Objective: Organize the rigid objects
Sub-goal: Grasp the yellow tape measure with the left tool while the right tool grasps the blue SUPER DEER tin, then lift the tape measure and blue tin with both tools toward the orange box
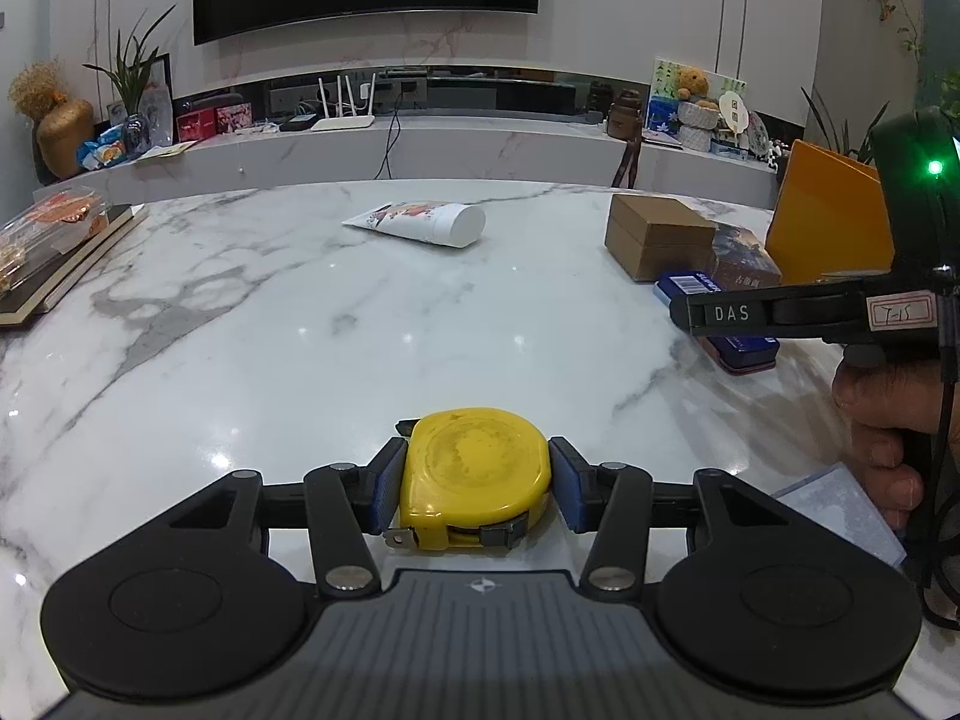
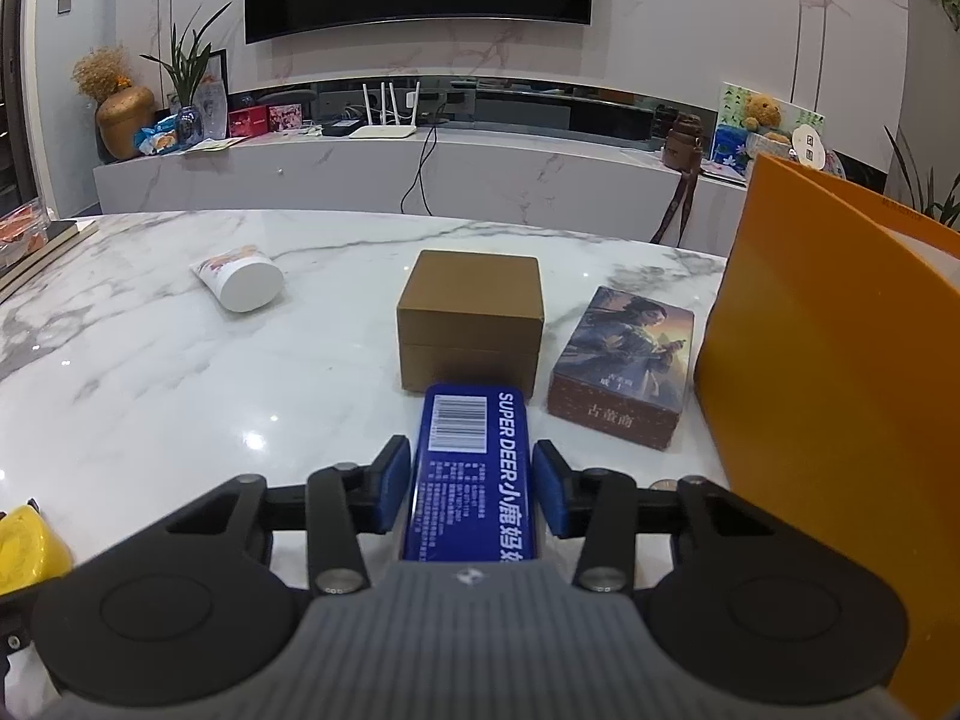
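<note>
My left gripper (image 1: 475,480) is shut on a yellow tape measure (image 1: 474,468) just above the marble table (image 1: 270,330). My right gripper (image 2: 474,489) has its blue pads on both long sides of a blue "SUPER DEER" tin (image 2: 471,468), which points at a brown box (image 2: 471,324). A picture card box (image 2: 624,360) lies right of the tin. In the left wrist view the right gripper (image 1: 720,315) shows side-on over the blue tin (image 1: 690,288), beside the brown box (image 1: 657,234). The tape measure's edge shows at the lower left of the right wrist view (image 2: 24,546).
A white tube (image 1: 420,222) lies on its side mid-table, also in the right wrist view (image 2: 240,279). A tall orange folder (image 2: 828,390) stands at the right. Books and a packet (image 1: 54,246) sit at the left edge. A pale card (image 1: 840,510) lies near my right hand.
</note>
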{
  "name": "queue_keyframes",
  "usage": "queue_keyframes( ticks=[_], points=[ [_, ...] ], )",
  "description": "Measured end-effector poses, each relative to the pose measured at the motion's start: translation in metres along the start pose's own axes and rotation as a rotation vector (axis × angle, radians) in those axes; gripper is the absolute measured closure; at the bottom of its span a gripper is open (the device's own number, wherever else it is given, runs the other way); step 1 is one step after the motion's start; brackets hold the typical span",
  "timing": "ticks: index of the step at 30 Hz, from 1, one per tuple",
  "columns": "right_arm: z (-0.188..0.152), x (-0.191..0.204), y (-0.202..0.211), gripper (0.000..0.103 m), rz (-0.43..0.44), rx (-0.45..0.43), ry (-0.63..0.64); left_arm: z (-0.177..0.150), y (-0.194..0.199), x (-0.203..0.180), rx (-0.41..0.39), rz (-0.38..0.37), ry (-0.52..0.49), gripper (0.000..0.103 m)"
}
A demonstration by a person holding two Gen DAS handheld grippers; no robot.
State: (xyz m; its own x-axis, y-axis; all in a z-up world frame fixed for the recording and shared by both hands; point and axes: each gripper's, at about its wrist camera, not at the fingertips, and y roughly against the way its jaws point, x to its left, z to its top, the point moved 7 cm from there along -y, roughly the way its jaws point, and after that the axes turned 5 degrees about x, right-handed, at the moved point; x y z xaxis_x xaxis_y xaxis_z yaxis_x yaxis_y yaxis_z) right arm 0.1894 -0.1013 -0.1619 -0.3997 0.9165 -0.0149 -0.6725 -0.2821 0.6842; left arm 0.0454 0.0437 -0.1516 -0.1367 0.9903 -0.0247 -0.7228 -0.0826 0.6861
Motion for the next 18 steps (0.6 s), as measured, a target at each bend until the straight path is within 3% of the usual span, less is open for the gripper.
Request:
queue_keyframes(
  ticks=[18],
  points=[
    [0.01, 0.004, 0.021, 0.059, 0.016, -0.045, 0.026, 0.016, 0.017, -0.006, -0.039, 0.002, -0.014, 0.046]
  ],
)
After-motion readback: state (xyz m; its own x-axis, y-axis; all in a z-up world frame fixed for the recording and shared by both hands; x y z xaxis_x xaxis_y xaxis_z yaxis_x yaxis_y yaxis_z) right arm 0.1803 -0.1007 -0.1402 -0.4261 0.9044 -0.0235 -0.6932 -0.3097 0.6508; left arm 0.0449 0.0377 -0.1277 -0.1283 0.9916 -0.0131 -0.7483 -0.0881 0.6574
